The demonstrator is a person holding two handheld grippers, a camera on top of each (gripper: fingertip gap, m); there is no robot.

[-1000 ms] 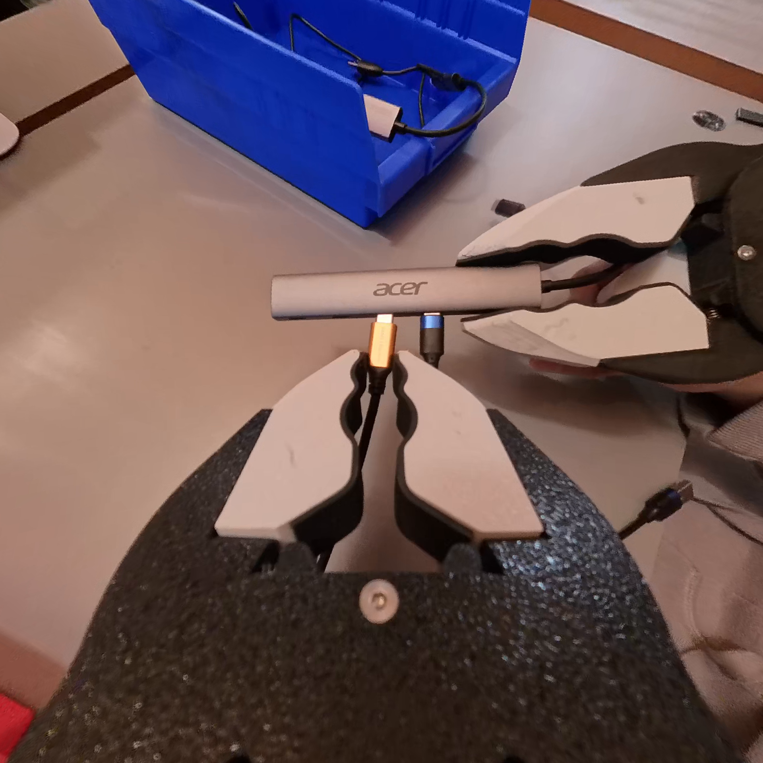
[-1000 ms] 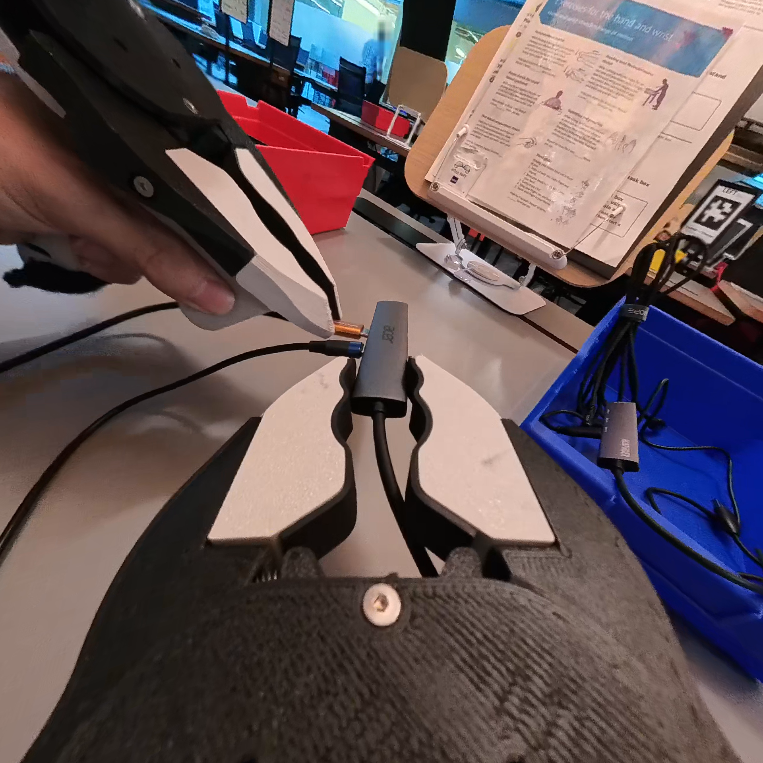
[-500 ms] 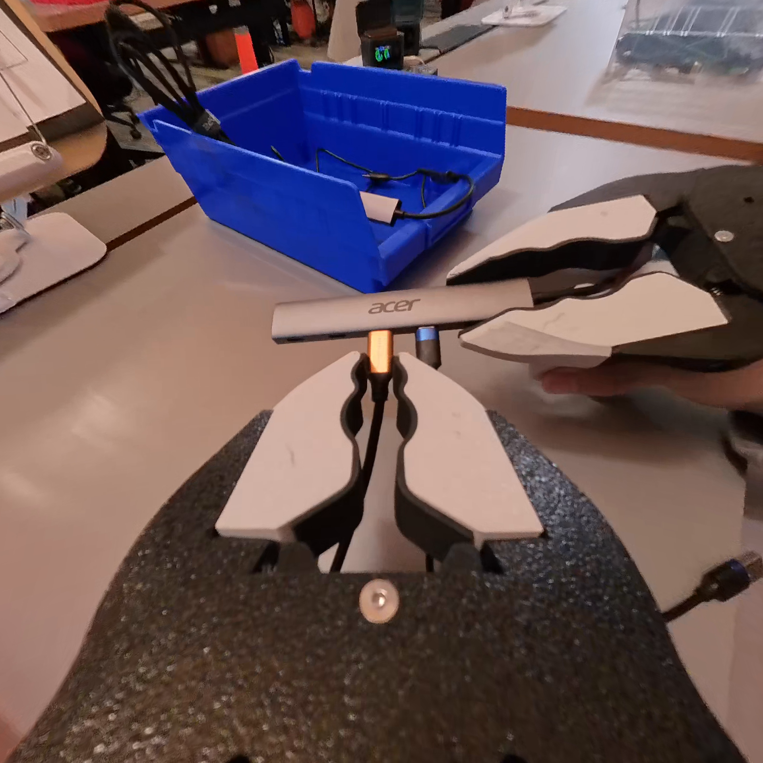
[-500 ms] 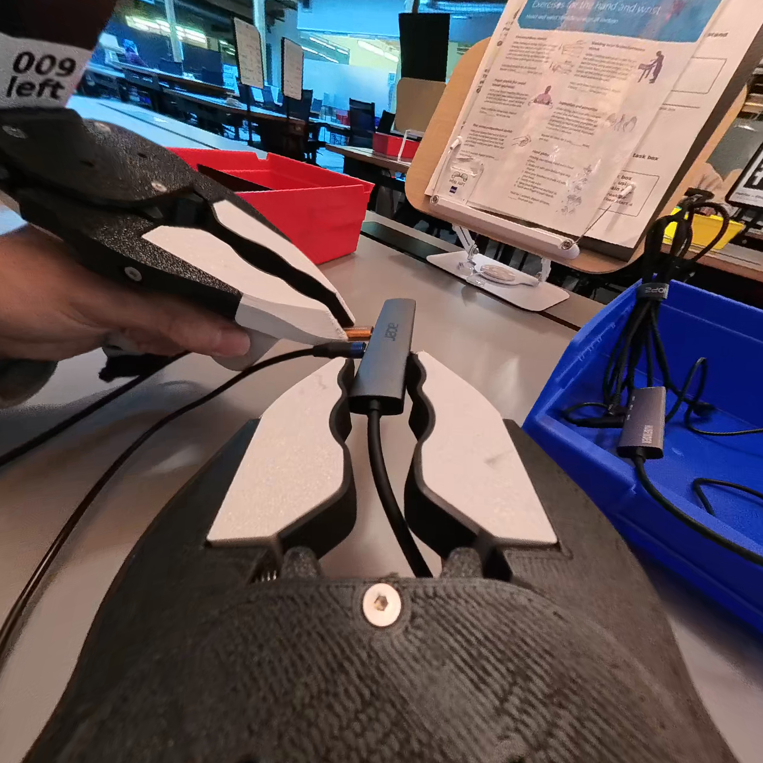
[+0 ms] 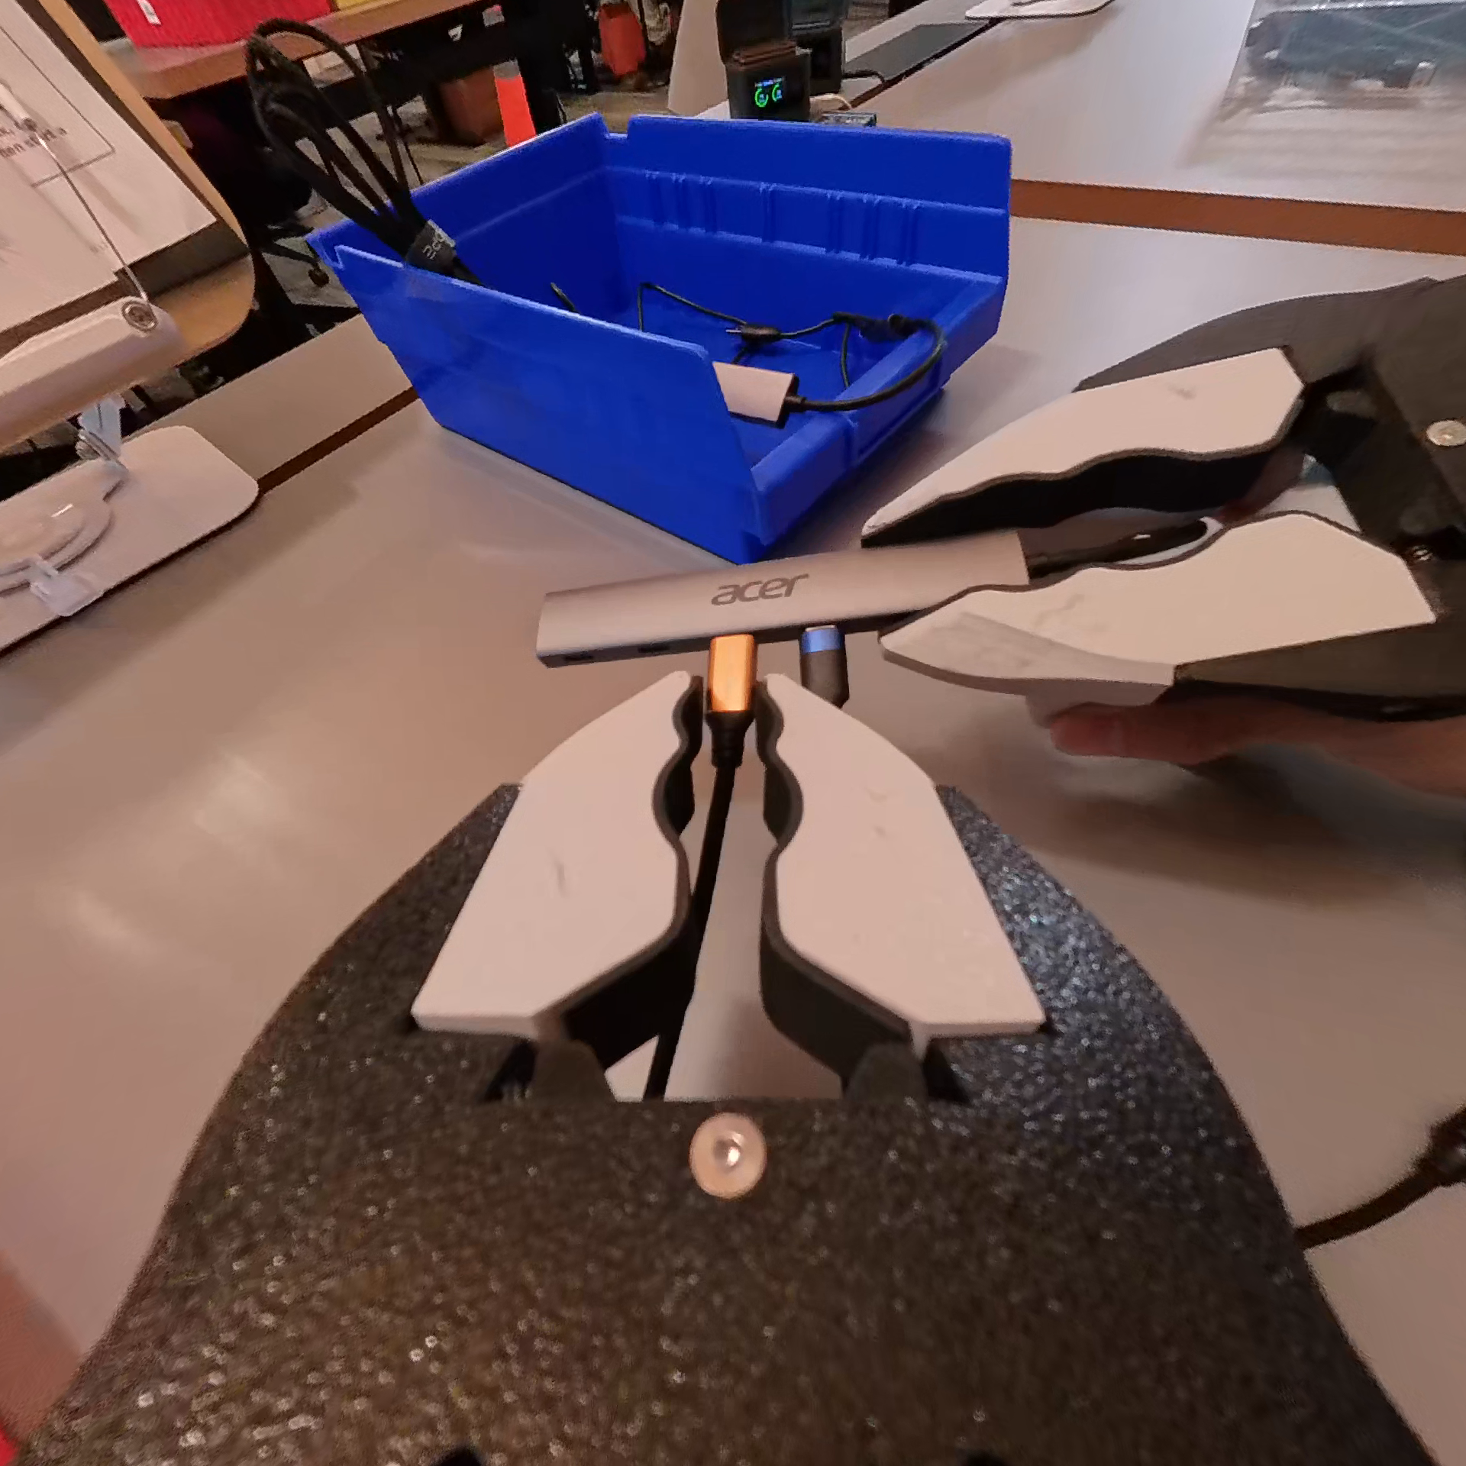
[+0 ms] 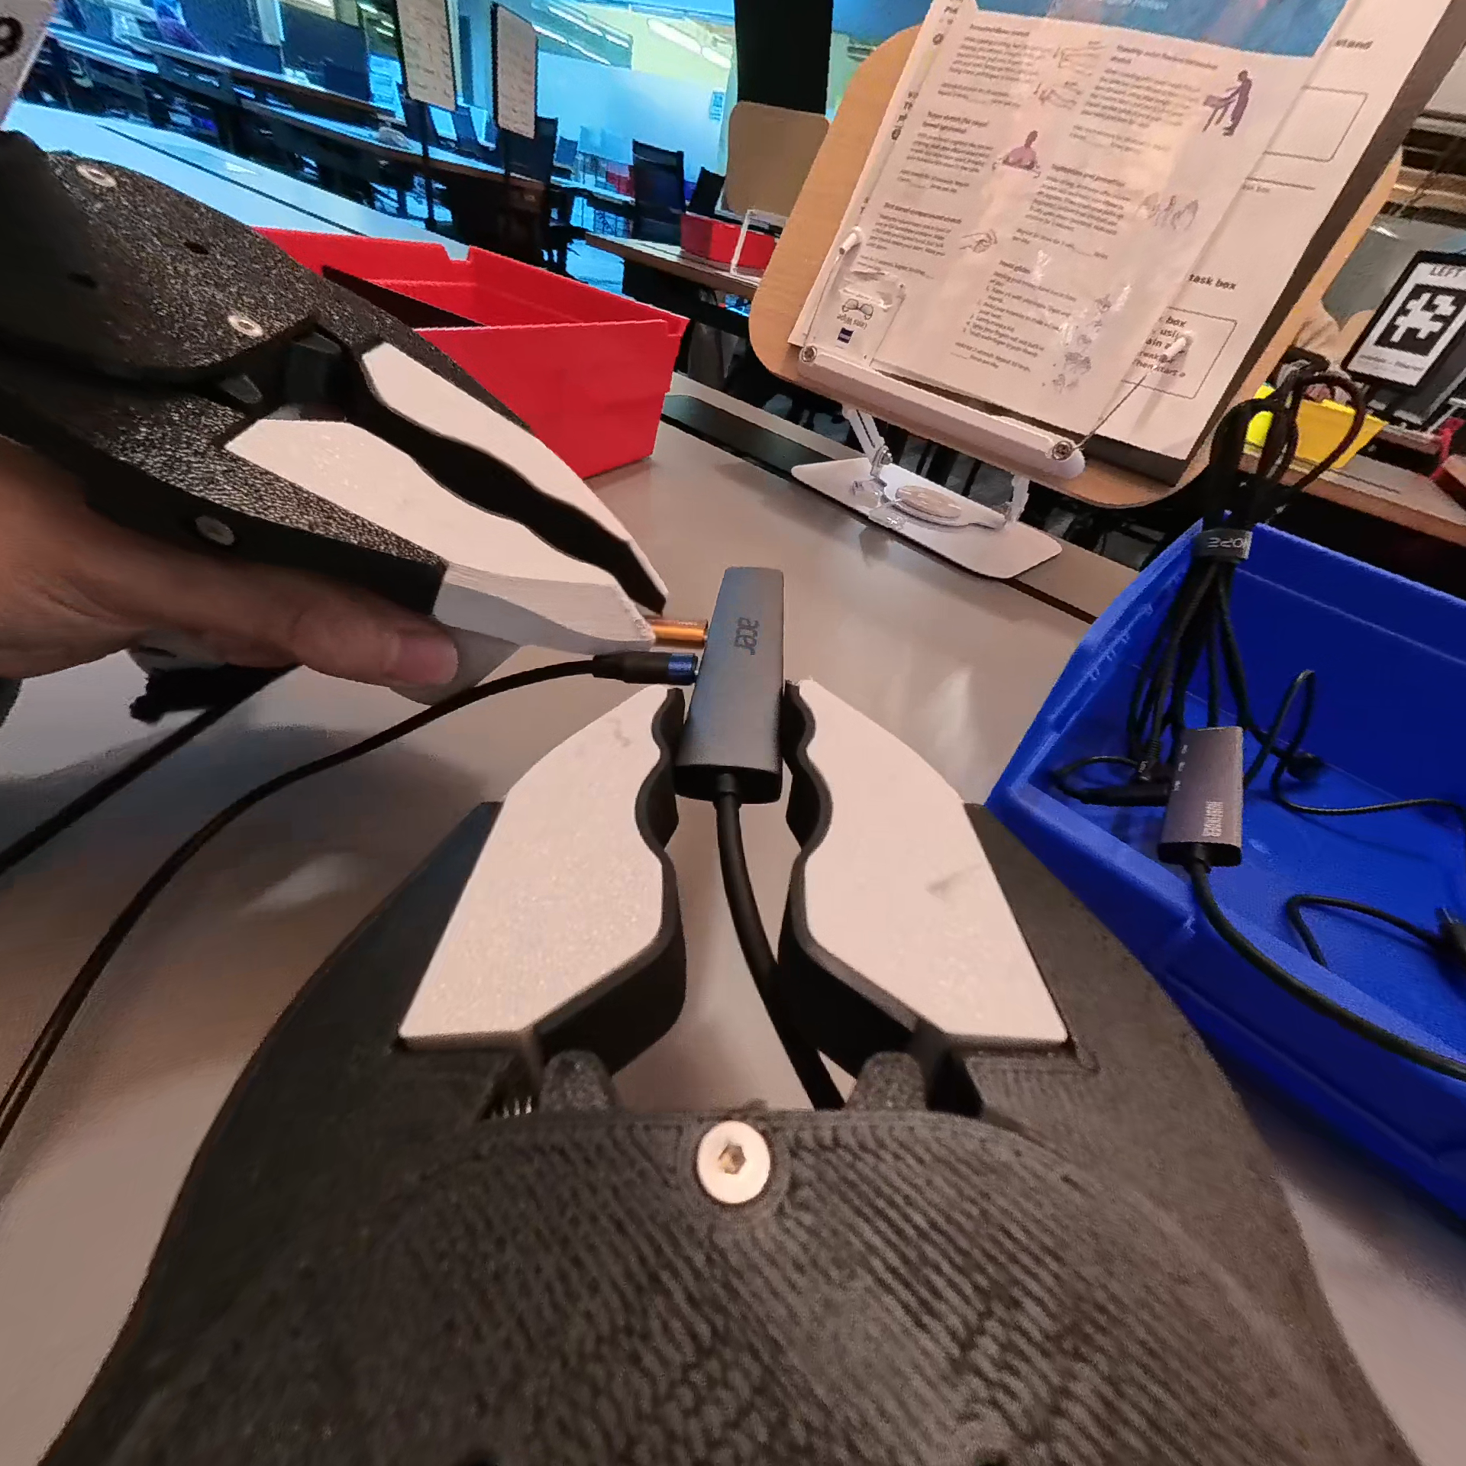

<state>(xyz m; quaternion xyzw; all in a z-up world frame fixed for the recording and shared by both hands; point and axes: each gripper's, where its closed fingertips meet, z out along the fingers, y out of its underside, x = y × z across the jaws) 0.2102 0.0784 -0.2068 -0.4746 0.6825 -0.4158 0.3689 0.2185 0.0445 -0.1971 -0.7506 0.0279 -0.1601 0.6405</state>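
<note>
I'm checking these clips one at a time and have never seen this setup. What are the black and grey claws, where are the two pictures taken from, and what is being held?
The claws are hand-held two-finger grippers, one in each of a person's hands, each carrying a camera that looks along its fingers. In the left wrist view, the left gripper is shut on an orange plug that meets the side of a slim grey hub. In the right wrist view, the right gripper is shut on that hub's cable end. A blue-tipped plug sits in the neighbouring port. On the grey table stand a blue bin of cables, a red bin and a document stand.
</note>
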